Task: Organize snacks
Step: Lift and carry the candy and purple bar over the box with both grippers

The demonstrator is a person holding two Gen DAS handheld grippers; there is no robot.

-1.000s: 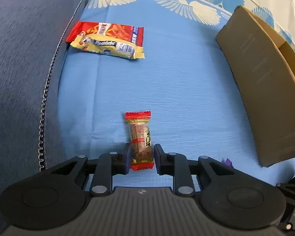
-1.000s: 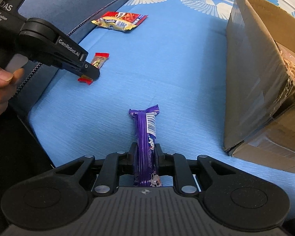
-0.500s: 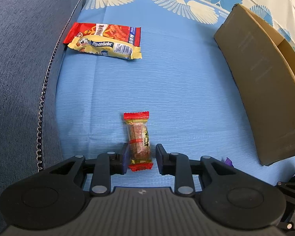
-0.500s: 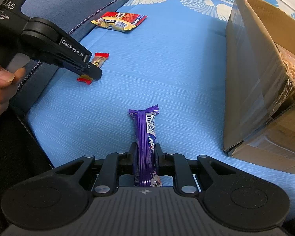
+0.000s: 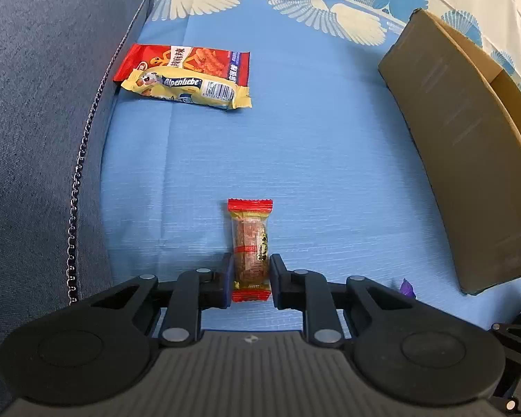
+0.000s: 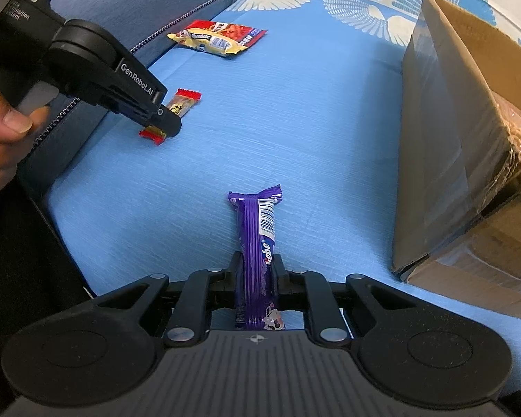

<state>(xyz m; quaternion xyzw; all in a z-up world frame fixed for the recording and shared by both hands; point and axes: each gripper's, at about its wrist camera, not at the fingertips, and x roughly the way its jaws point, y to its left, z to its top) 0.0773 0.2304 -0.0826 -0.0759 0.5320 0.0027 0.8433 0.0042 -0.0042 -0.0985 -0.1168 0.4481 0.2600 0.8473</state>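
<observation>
A small candy (image 5: pixel 250 239) in a clear wrapper with red ends lies on the blue cushion. My left gripper (image 5: pixel 250 278) straddles its near half; its jaws are closing and both pads touch the wrapper's sides. The right wrist view shows the same candy (image 6: pixel 182 102) under the left gripper (image 6: pixel 166 125), which a person's hand (image 6: pixel 3 128) holds. My right gripper (image 6: pixel 257 274) is shut on a long purple snack bar (image 6: pixel 257 236) that points away along the cushion. The bar's tip (image 5: pixel 407 286) peeks into the left wrist view.
An open cardboard box (image 6: pixel 451 121) stands on the right, also the box (image 5: pixel 469 173) in the left wrist view. A yellow Alpenliebe pack (image 5: pixel 187 88) lies on a red snack pack (image 5: pixel 190 59) at the far left. A grey-blue sofa arm (image 5: pixel 34 104) borders the left.
The left gripper's jaws have narrowed from a loose straddle until they touch the candy. The right gripper and the purple bar have not moved.
</observation>
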